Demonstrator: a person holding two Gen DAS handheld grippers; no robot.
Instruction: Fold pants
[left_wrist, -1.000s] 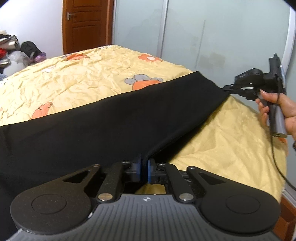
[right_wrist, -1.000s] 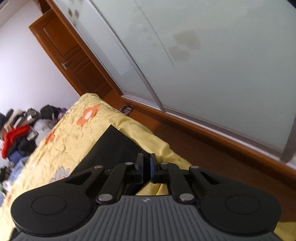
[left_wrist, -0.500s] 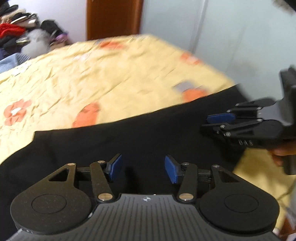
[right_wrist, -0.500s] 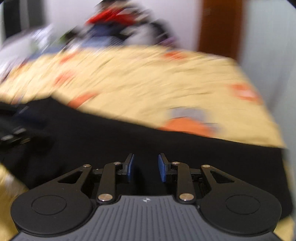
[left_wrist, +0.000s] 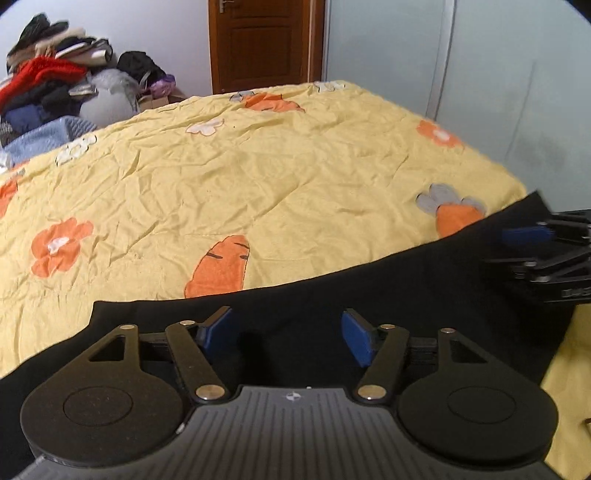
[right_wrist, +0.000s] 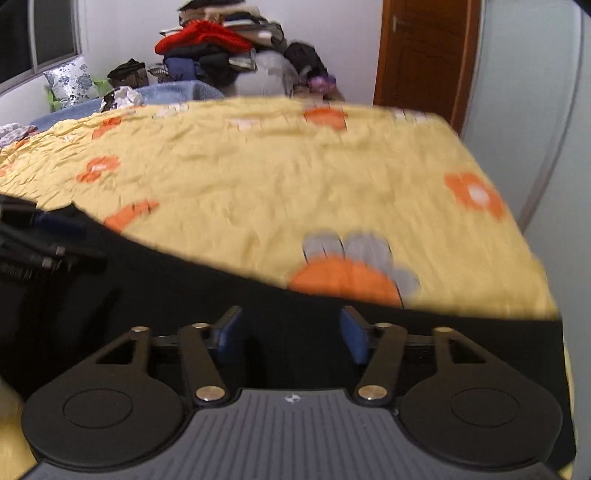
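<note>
Both tongs, left and right, gape empty above limp black pants; pinch them at corners.

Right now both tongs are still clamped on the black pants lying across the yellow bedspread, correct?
Not clamped: both wrist views show the left tongs and right tongs open, pads apart above the black pants. The pants do lie across the yellow bedspread.

My pants are matt black cloth, smooth. The bedspread is crinkled yellow cotton-like fabric with printed carrots. My left gripper is grainy black plastic with blue rubbery pads and shiny metal pins. The door is varnished wood.
</note>
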